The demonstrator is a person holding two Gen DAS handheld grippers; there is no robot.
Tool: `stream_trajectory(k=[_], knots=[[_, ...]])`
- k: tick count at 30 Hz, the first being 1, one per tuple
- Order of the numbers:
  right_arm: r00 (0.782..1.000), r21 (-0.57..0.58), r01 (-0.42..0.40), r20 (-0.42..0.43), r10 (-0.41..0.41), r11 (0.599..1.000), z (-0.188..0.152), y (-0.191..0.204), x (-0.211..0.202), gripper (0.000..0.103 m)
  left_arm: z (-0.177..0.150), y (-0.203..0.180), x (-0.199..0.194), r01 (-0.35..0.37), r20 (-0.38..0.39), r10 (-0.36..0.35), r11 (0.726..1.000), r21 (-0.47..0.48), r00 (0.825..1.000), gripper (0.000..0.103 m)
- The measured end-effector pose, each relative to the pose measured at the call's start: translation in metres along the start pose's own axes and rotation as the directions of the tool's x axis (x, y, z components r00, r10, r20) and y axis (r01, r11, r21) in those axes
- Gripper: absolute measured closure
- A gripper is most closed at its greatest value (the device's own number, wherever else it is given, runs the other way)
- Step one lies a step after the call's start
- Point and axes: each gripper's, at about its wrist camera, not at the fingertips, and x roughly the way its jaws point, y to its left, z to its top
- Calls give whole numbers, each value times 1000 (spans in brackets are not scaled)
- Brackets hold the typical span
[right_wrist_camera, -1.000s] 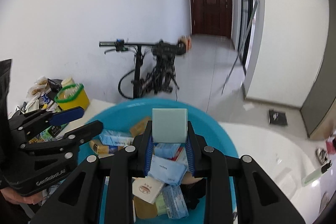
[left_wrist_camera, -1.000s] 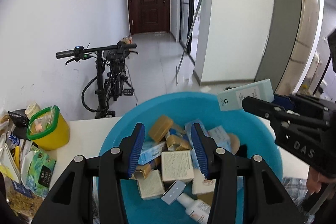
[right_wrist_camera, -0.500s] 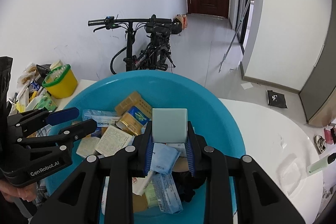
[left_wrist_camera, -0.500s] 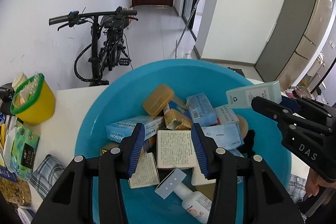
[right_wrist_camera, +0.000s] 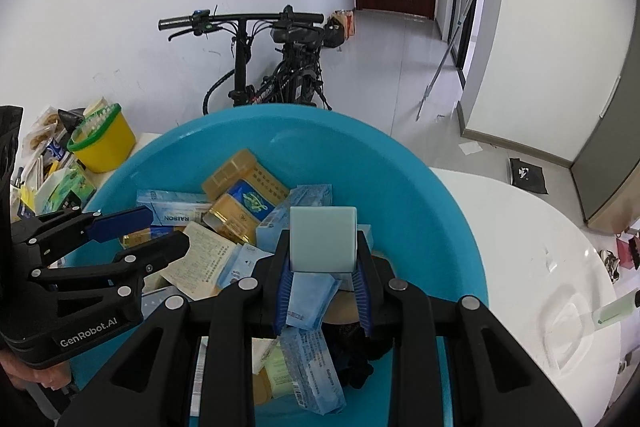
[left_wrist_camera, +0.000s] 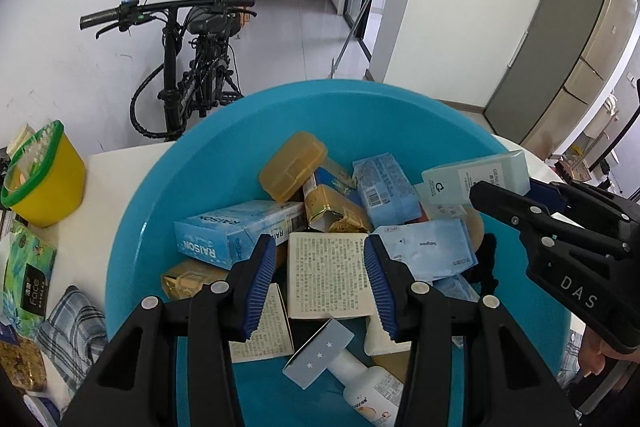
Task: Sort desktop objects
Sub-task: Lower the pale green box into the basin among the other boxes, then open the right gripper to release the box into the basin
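Note:
A large blue basin (left_wrist_camera: 224, 163) (right_wrist_camera: 400, 171) holds several small boxes, packets and a white bottle (left_wrist_camera: 368, 387). My left gripper (left_wrist_camera: 320, 243) (right_wrist_camera: 168, 231) hangs open over the pile, nothing between its blue pads. Straight below the gap lies a white box with printed text (left_wrist_camera: 328, 279). A blue RAISON box (left_wrist_camera: 224, 235) and an amber plastic case (left_wrist_camera: 292, 165) lie beyond it. My right gripper (right_wrist_camera: 323, 247) (left_wrist_camera: 500, 195) is shut on a pale green box (right_wrist_camera: 323, 243) (left_wrist_camera: 472, 179), held above the right side of the basin.
The basin stands on a white table (right_wrist_camera: 540, 247). At the left are a yellow tub with a green rim (left_wrist_camera: 40, 175), snack packets (left_wrist_camera: 24, 267) and a checked cloth (left_wrist_camera: 72, 327). A bicycle (left_wrist_camera: 188, 67) leans on the wall behind. A hand (left_wrist_camera: 596, 359) holds the right gripper.
Both grippers have come down toward the basin and tilted further downward, so its contents look larger. The right gripper still holds the pale green box. The left jaws kept the same gap.

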Motion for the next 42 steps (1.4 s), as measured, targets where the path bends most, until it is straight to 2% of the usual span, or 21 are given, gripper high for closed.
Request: stream_trajectory(k=[7,16,24,25,27,29,30,33,36,38,39,41,42], knots=[[1000,0,1,-27,-1,1000,-2,0,12,77,-5,4,14,-3,-32,2,1000,-16,999,54],[999,11,-1,-44,2,1000,-6,-4,17,77,-6,5,14,0,-36,-1,1000,-19,999,54],[999,18,19,-32,-18,1000,-9,-5,12,77,-7,4,0,-33,8,33,999,-6,999,54],[999,19,19,-31,-18,1000,-9,-5,11,77,-6,4,-1,-35,12,35,999,-6,999,53],[999,19,19,-28,-19,1000,-10,-4,9,75,-6,5,-5,-37,25,37,999,-7,999,37],[999,13,24,-24,-24,1000,-9,-2,7,74,-7,6,-9,-24,40,24,1000,-15,999,34],[999,9,27,-22,-27,1000,-9,-1,7,71,-7,6,-11,-32,44,32,999,-14,999,34],[1000,10,30,-9,-30,999,-9,0,3,53,-7,4,-15,-53,57,53,999,6,997,29],[999,11,35,3,-35,999,-9,1,-2,51,-9,2,-18,-67,65,66,998,14,996,25],[999,12,42,10,-42,999,-9,2,-4,36,-10,2,-21,-75,71,75,997,10,995,20],[999,18,45,14,-46,999,-8,2,-4,23,-10,2,-21,-81,74,81,997,7,994,18],[998,38,58,28,-59,998,-9,-1,-7,15,-10,3,-23,-92,81,92,996,4,992,18],[997,46,62,33,-63,997,-9,-2,-9,14,-10,2,-24,-95,83,94,995,8,992,18]])
